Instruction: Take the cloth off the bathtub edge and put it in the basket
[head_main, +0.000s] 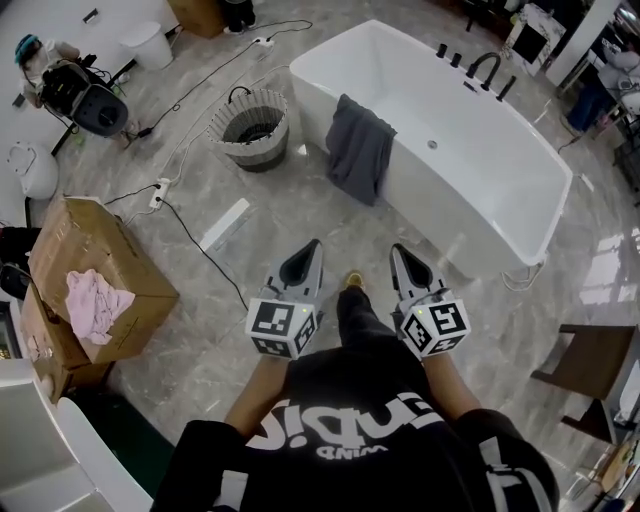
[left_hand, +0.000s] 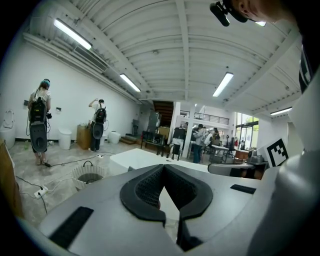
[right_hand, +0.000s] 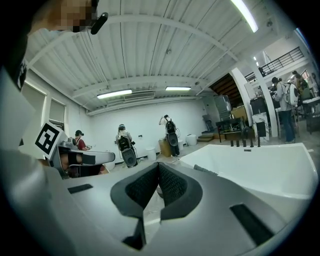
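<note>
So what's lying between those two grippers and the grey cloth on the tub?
Only bare marble floor, as the head view shows. Nothing stands between the left gripper or right gripper and the grey cloth draped over the bathtub edge.

The left gripper (head_main: 311, 247) and right gripper (head_main: 398, 251) lie side by side. The bathtub (head_main: 450, 215) stands ahead of both and runs off to the right. The cloth (head_main: 358, 148) hangs over its near edge, ahead of the left gripper. The basket (head_main: 228, 128) stands on the floor ahead and left, just beside the tub's end. A cardboard box (head_main: 130, 275) sits well left of the left gripper, with a rag (head_main: 93, 303) on it.
</note>
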